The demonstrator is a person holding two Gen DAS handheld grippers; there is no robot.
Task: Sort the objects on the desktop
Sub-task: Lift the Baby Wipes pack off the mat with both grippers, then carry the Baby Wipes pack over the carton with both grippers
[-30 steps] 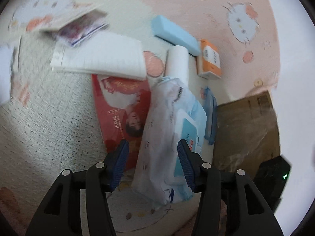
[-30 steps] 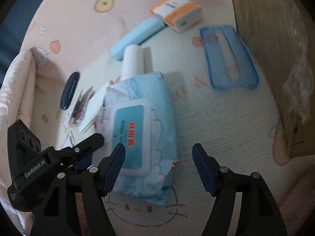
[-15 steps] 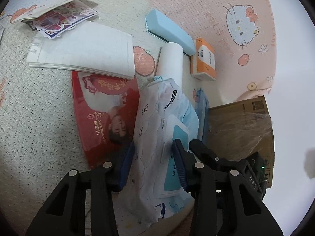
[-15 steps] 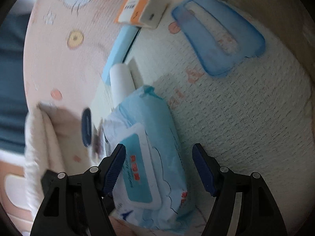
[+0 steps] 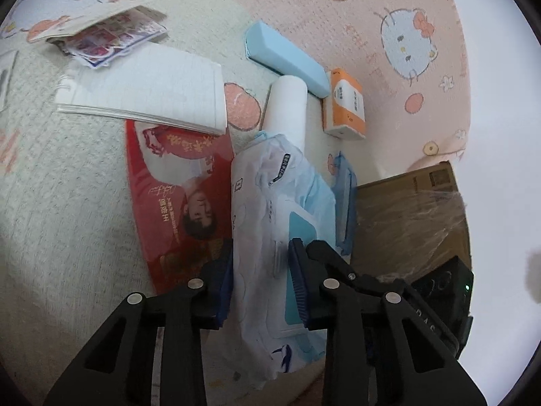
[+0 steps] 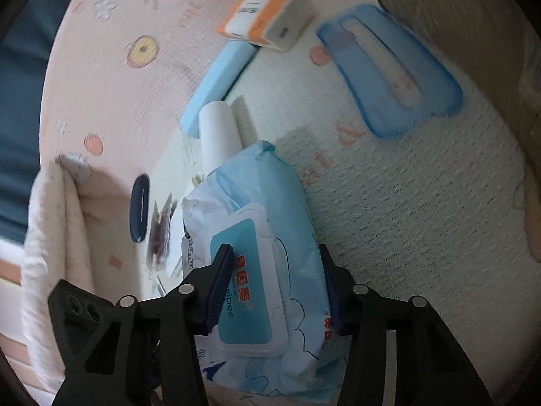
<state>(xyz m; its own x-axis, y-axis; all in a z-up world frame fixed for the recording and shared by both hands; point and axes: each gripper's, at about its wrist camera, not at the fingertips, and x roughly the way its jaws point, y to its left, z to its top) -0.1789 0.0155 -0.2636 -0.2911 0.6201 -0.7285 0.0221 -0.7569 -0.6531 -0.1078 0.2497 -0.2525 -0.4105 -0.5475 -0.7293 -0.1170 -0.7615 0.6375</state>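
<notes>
Two hand-held grippers, left hand-held gripper (image 5: 260, 279) and right hand-held gripper (image 6: 275, 287), jaws closing on one wipes pack (image 5: 270, 209) lodged between both, pads pressed against its sides.

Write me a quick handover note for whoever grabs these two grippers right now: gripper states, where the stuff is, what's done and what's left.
Left gripper: jaws closing on the wet wipes pack, pads pressing its side.
Right gripper: jaws closing across the same pack's lidded end, pads against it.
The pack is tilted up over the patterned mat, overlapping a red magazine.
On the mat nearby: white roll, light blue case, orange-and-white box, blue tray, notepad, sticker sheets. A cardboard box sits at the mat's edge.
Done: nothing visibly sorted yet.
Left: place the pack, then sort everything else.
</notes>
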